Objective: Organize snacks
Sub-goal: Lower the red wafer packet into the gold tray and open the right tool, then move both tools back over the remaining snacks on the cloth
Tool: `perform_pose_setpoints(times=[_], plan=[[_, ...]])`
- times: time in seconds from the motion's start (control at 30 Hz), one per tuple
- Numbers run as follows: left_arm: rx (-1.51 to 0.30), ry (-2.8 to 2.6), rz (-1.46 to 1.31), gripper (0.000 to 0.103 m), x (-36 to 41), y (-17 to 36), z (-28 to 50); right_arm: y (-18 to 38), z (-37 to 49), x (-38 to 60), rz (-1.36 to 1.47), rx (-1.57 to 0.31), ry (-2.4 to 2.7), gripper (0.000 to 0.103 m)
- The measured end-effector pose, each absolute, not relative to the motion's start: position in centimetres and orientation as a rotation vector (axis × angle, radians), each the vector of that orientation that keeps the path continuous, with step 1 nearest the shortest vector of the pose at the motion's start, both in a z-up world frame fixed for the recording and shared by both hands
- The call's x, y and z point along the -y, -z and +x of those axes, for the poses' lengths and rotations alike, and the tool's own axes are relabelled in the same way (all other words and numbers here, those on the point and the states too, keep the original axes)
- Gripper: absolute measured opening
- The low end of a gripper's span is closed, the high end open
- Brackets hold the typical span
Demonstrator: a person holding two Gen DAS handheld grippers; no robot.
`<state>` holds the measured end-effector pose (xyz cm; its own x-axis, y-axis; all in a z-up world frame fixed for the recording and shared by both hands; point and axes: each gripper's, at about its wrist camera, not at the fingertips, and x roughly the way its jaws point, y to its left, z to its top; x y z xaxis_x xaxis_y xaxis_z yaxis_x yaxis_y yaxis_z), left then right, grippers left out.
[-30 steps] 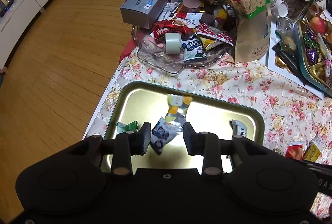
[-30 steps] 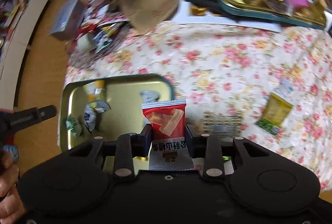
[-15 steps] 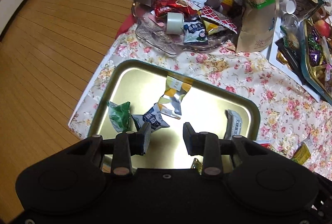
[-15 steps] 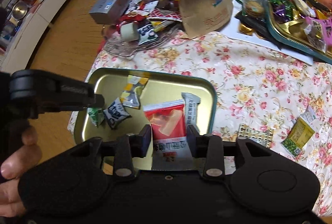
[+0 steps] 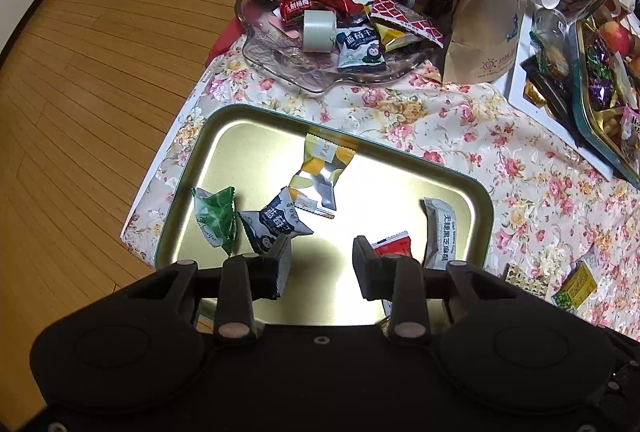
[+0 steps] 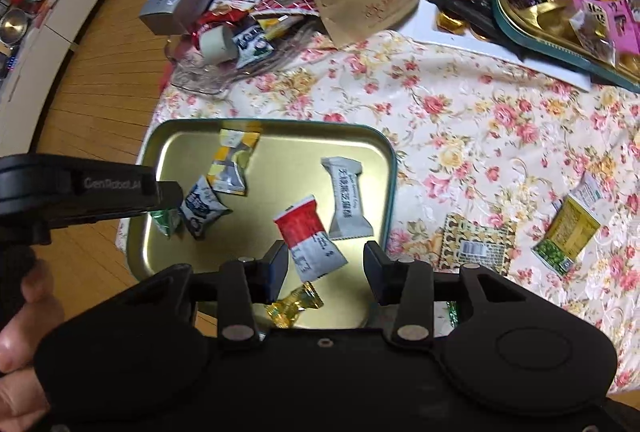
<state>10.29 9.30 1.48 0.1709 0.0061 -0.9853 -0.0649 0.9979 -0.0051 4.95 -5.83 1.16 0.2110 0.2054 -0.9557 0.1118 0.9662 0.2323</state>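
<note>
"GenRobot.AI" stands on the left gripper [image 6: 120, 198]; "无糖黑芝麻" on the grey packet [image 5: 440, 232] in the gold tray [image 5: 192, 200].

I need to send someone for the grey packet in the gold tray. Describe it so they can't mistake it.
Find the gold tray at the near corner of the flowered tablecloth. The grey packet lies in the tray's right part, next to the red and white packet. It is the only plain pale grey wrapper there, pillow-shaped with a column of dark characters down its middle.
</note>
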Motion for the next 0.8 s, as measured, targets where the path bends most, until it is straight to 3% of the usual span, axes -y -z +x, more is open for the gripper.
perform_pose_setpoints(times=[0.8], plan=[[-1.436, 0.031, 0.025, 0.043, -4.3, -0.8, 9.8, -0.6, 3.4, 9.6, 0.257, -1.374, 0.071, 0.044]])
